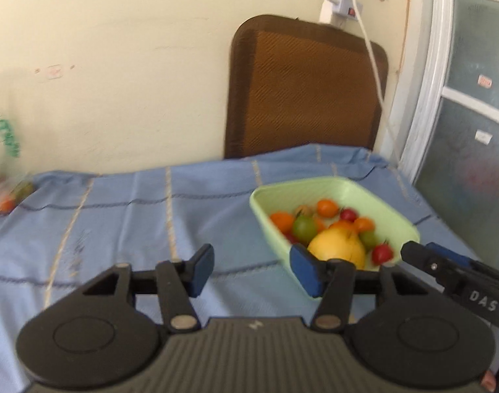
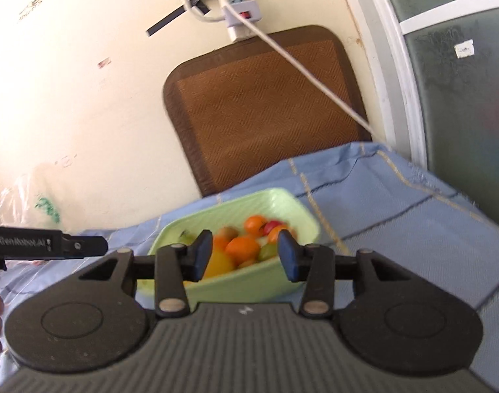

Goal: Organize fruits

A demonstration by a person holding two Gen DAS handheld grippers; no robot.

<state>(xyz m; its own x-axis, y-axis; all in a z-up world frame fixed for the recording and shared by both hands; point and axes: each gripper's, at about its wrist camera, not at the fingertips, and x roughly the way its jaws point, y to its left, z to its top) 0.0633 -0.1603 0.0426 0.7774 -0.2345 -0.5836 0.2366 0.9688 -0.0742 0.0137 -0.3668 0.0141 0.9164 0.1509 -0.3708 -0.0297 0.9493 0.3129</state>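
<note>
A light green tray [image 1: 315,186] sits on the blue cloth, holding several small fruits: a big yellow one [image 1: 338,247], orange ones [image 1: 326,207], green ones [image 1: 304,226] and red ones [image 1: 382,253]. My left gripper [image 1: 254,270] is open and empty, above the cloth just left of the tray. My right gripper [image 2: 245,255] is open and empty, just in front of the tray [image 2: 249,281], with the fruits [image 2: 243,249] showing between its fingers. The right gripper's tip also shows in the left wrist view [image 1: 423,257].
A blue checked cloth [image 1: 135,222] covers the table. A brown woven mat [image 1: 302,91] leans on the cream wall behind it. A plastic bag with fruit [image 1: 7,193] lies at the far left. A power strip and cable [image 2: 239,13] hang above. A glass door [image 1: 472,114] is to the right.
</note>
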